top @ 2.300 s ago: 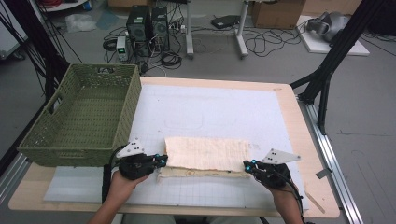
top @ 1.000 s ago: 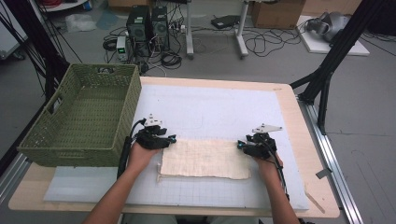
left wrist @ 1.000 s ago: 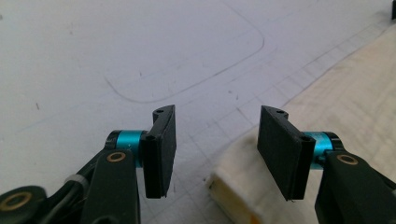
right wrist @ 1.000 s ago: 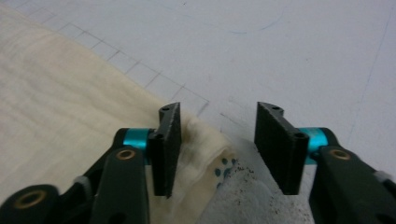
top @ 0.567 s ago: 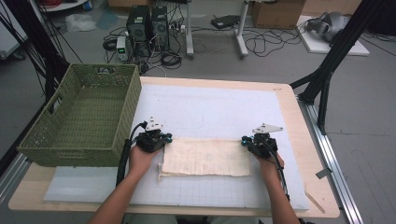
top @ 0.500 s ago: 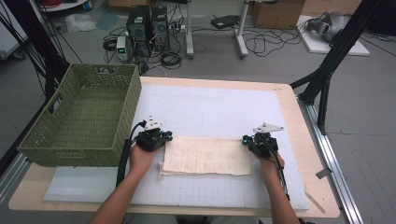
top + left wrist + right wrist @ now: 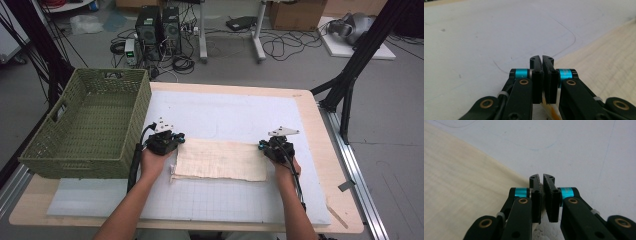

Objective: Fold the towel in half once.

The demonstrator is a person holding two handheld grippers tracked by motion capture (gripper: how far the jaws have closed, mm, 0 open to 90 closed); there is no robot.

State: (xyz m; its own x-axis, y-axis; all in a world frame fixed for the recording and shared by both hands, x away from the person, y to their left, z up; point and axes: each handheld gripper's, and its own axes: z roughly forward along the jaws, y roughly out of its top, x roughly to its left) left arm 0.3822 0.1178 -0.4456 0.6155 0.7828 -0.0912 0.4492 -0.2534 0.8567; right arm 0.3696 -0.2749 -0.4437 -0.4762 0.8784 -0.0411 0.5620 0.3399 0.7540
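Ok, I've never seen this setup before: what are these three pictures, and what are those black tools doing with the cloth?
No robot here: a person holds a hand-held two-jaw tool in each hand. The high view looks down on the table from above the person's side. There the left gripper sits at the cream cloth's far left corner and the right gripper at its far right corner. A green woven basket stands to the left. The other two pictures come from cameras riding on each tool, looking along its black jaws. In both, the jaws are pressed together, seemingly pinching the cloth's edge. The cloth lies folded flat on a white mat.
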